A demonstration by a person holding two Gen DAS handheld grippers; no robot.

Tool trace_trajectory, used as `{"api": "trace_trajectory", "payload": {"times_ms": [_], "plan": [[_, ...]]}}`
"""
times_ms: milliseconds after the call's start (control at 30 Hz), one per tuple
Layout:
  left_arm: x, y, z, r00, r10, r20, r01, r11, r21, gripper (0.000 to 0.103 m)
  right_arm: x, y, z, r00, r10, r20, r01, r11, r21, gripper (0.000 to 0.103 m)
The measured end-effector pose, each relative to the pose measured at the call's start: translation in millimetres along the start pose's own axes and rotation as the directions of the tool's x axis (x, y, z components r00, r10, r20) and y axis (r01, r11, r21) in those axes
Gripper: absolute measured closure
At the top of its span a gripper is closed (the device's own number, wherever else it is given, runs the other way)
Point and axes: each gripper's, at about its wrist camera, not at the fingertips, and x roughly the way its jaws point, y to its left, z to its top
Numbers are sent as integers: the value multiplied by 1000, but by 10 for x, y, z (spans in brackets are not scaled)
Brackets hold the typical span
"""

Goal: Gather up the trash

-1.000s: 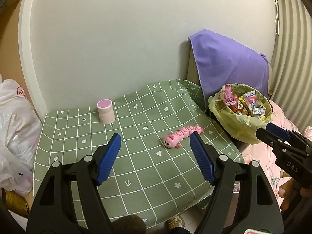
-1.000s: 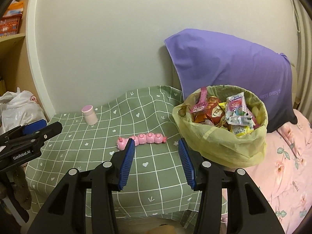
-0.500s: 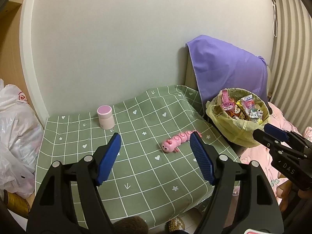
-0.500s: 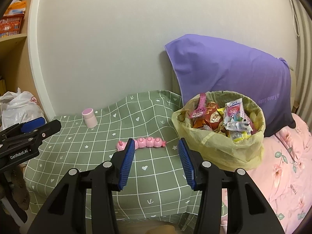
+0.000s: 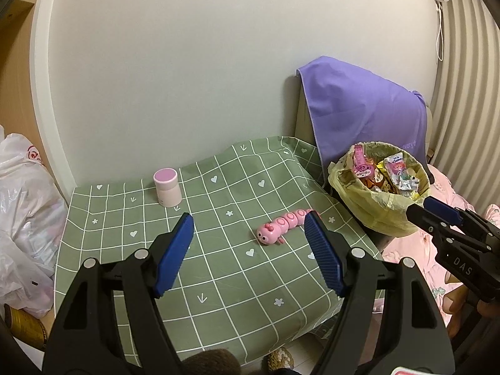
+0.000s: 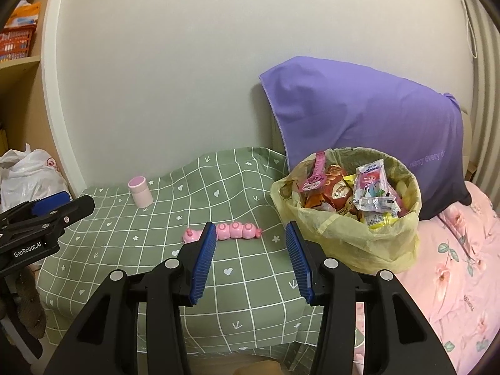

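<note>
Right wrist view: right gripper (image 6: pixel 250 256) open, empty, held back off worktop (image 6: pixel 250 306) front edge; left gripper (image 5: pixel 250 256) likewise. Full trash bin (image 6: pixel 347 218) at right edge.

Desk (image 6: pixel 218 297): against the wall, left of the bed (image 6: pixel 453 281).
Jar (image 6: pixel 140 192): on the desk, back left.
Toy caterpillar (image 6: pixel 237 230): on the desk, mid-right.
Trash bin (image 6: pixel 347 243): right of the desk, wrappers (image 6: pixel 372 190) inside.
Pillow (image 6: pixel 368 118): behind the bin.

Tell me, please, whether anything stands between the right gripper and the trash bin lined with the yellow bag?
Nothing visible does. The right gripper hangs open and empty over the green tablecloth, and the trash bin sits just to its right, apart from it. The pink caterpillar toy lies ahead of the gripper, off that path.
</note>
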Motion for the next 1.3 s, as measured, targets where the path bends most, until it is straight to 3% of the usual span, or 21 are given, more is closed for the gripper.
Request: {"api": "trace_trajectory", "payload": {"times_ms": [1300], "plan": [[74,5,-29,1000,-18,-13,18,1000,7,34,-45,-55,-17,1000,-4,12,4,1000,9,59]]}}
